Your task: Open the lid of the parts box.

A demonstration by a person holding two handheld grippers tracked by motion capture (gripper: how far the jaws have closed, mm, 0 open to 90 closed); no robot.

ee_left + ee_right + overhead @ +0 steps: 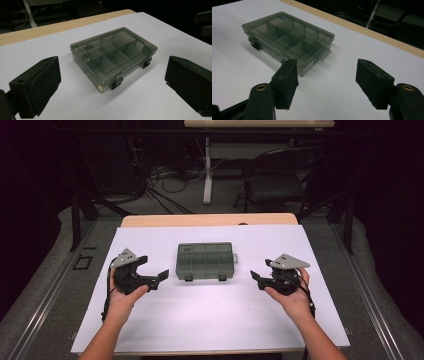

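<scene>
A closed, smoky translucent compartment box (205,261) lies flat in the middle of the white table top (210,320), its two black latches facing the person. Through the lid its dividers show, and the compartments look empty. My left gripper (153,268) is held just left of the box, open, with nothing between its fingers. In the left gripper view the box (112,52) lies ahead of the wide-apart jaws of the left gripper (112,72). My right gripper (261,270) is held to the right of the box, open and holding nothing. The right gripper view has the box (287,37) ahead and to the left of the right gripper (327,72).
A wooden strip (210,220) runs along the table's far edge. Beyond it, on the dark floor, stand a folding chair (277,177), a white desk leg (207,170) and loose cables (165,175). Bare white surface lies in front of the box and on both sides.
</scene>
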